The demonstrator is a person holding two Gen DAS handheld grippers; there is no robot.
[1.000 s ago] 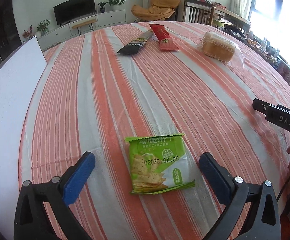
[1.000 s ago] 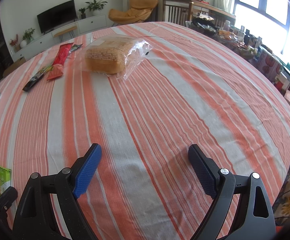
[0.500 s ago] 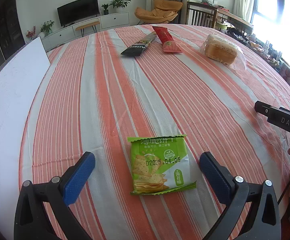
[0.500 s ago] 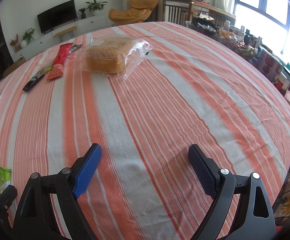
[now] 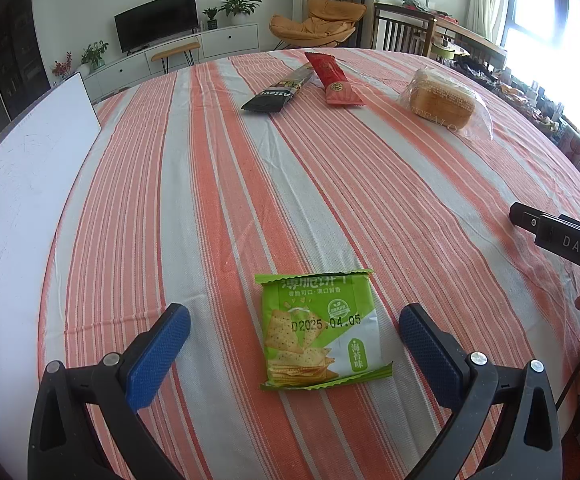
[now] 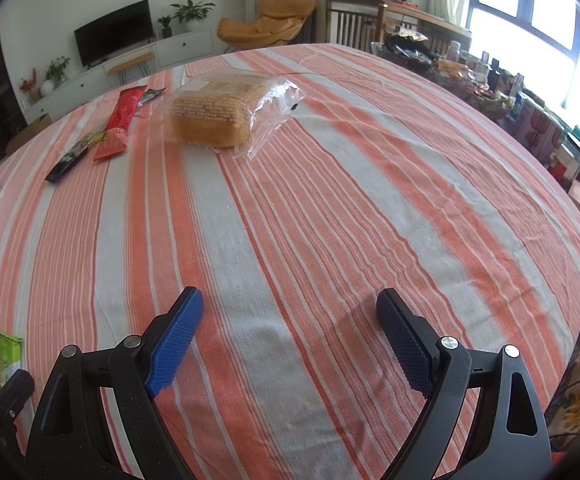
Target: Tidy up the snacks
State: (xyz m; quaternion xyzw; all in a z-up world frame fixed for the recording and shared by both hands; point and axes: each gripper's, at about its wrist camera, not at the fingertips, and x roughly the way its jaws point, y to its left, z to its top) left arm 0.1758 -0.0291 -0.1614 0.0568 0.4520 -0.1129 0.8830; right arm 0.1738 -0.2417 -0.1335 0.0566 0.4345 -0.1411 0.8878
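Since the green cracker packet [image 5: 320, 332] lies flat on the striped cloth [image 5: 193, 184] between the wide-open jaws of your left gripper [image 5: 294, 338], lower first, then pinch its edges; your right gripper [image 6: 290, 336] is open too, holding nothing

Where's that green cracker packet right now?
In the left wrist view, the green cracker packet lies flat on the striped tablecloth, between the open left tool's fingers, untouched.

An orange-and-white striped tablecloth [image 5: 217, 184] covers the table. A white board [image 5: 21, 184] lies along its left edge. Far behind stand a television [image 5: 157, 26] on a white cabinet [image 5: 225, 40], potted plants [image 5: 238, 7], an orange lounge chair [image 5: 316, 24], and a window [image 6: 546, 12] at right.
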